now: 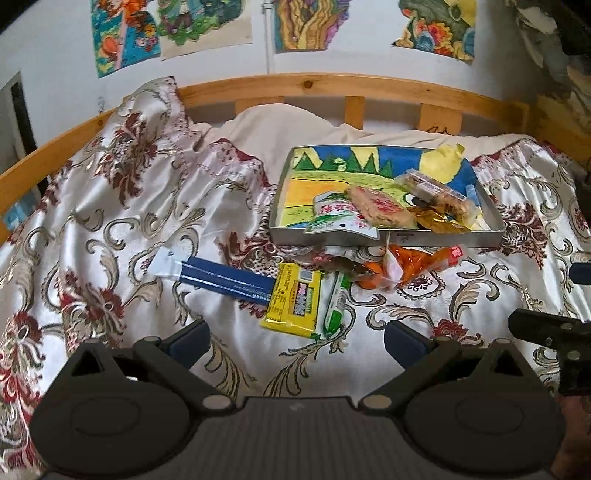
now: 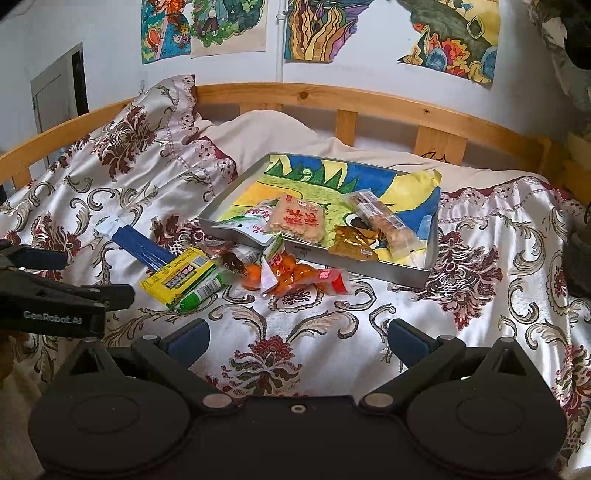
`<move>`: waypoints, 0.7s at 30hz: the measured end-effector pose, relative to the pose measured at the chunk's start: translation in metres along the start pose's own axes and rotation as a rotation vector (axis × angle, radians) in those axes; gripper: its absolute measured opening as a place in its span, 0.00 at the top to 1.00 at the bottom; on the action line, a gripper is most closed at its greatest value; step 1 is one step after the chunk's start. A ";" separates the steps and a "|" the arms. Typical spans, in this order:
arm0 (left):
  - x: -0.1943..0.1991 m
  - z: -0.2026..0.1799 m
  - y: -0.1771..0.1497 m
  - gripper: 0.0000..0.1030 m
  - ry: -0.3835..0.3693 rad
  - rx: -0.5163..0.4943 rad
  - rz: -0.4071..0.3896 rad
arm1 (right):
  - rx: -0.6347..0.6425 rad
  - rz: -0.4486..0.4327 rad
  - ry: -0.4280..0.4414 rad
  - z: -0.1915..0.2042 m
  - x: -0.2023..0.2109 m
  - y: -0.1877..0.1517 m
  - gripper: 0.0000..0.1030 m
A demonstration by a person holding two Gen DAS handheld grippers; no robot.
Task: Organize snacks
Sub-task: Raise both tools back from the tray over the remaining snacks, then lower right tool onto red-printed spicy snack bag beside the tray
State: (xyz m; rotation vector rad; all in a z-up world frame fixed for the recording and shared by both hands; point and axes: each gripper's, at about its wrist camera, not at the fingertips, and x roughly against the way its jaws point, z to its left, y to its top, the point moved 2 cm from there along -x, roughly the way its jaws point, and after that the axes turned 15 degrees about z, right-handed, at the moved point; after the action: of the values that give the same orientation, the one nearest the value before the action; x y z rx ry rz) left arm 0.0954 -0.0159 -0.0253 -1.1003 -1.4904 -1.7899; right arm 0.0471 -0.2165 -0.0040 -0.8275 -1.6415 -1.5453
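A bedroom: wooden bed rail (image 1: 332,86), floral bedspread (image 1: 110,221), wall drawings (image 2: 317,29).

Both fisheye views look forward and slightly down over a bed (image 1: 110,221) toward the wooden headboard rail (image 1: 332,86) and the wall drawings (image 2: 317,29) at the far side. The left wrist view faces the tray (image 1: 388,236) nearly square-on; the right wrist view sits further right, seeing it at an angle. Both share the tray and the loose snack packets (image 2: 207,273) near it, from a moderate distance.
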 end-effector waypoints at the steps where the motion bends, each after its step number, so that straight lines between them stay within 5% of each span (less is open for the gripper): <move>1: -0.002 -0.001 0.002 0.01 -0.004 -0.015 0.000 | 0.001 0.003 0.009 0.000 0.000 0.001 0.01; 11: -0.025 -0.012 0.027 0.01 -0.088 -0.172 0.003 | 0.071 0.006 0.080 -0.007 -0.003 0.020 0.01; 21: -0.059 -0.008 0.046 0.01 -0.068 -0.219 0.026 | 0.028 0.035 0.135 -0.041 -0.035 0.054 0.01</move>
State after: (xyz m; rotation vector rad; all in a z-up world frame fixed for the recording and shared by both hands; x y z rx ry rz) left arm 0.1620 -0.0387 -0.0529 -1.2923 -1.3347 -1.9498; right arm 0.1146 -0.2525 -0.0044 -0.7170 -1.5398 -1.5174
